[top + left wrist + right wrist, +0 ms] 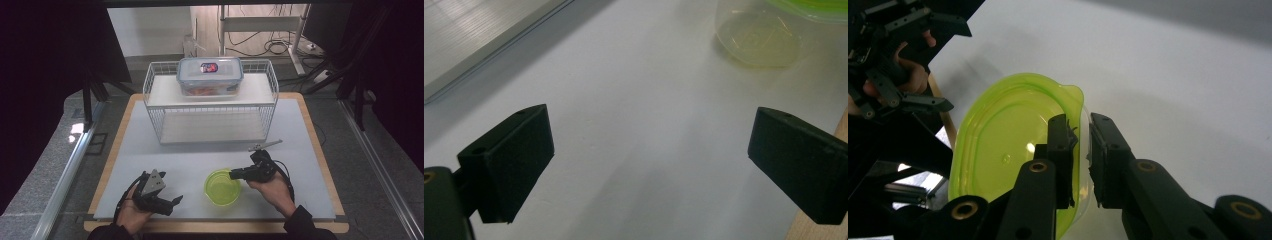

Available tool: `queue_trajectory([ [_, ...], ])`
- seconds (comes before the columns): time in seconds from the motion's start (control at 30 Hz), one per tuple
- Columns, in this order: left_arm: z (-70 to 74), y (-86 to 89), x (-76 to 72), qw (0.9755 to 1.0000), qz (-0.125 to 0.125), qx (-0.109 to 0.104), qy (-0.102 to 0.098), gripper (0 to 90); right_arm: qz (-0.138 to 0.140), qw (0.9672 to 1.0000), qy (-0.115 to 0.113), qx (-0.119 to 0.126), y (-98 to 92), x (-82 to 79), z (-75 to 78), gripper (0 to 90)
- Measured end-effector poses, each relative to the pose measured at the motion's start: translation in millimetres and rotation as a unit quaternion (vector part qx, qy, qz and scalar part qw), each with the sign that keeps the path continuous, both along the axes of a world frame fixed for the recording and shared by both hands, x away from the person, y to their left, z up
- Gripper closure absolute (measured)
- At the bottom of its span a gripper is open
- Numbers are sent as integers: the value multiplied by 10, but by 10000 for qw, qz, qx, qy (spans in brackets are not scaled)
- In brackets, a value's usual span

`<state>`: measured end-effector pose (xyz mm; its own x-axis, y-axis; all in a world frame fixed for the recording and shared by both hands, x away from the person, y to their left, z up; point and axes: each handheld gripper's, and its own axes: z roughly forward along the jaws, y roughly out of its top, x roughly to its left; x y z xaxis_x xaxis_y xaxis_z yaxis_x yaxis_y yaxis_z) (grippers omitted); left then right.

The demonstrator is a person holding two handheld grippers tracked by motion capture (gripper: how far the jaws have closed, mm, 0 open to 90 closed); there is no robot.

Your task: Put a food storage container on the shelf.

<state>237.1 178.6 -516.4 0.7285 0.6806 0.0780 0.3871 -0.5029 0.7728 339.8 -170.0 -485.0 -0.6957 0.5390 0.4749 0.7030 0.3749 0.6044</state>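
- We see the green bowl (222,187) on the white mat (300,150), near the front edge, a bit right of centre.
- Right gripper (234,174) comes at the bowl from its right side; in the right gripper view (1081,145) one jaw sits inside the rim and the other outside, w/ the bowl's wall clamped between them.
- Bowl (1013,150) is see-through yellow-green, w/ a small spout on the rim, next to the jaws.
- Left gripper (175,201) rests near the front-left corner of the mat, held in the person's left hand (131,212), well apart from the bowl.
- In the left gripper view its jaws stand wide apart w/ just bare mat (649,125) between them; bowl (769,35) shows at the top right, farther off.
- Wire basket (210,102) sits at the back edge of the mat, centre.
- A clear box w/ a blue-edged lid (210,75) stands on top of the basket's shelf, towards the back.
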Motion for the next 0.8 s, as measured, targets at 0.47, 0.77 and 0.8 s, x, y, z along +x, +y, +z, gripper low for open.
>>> queue_trajectory([
  [0.47,-2,-4,1,10000,-11,10,1,45,-223,9997,12,-38,-17,53,-15,680],
  [0.77,-3,-8,-1,10000,-16,13,10,45,-253,9993,275,59,-23,64,-55,676],
  [0.8,-5,-8,0,10000,-13,12,9,45,-282,9990,339,98,-38,70,-57,706],
])
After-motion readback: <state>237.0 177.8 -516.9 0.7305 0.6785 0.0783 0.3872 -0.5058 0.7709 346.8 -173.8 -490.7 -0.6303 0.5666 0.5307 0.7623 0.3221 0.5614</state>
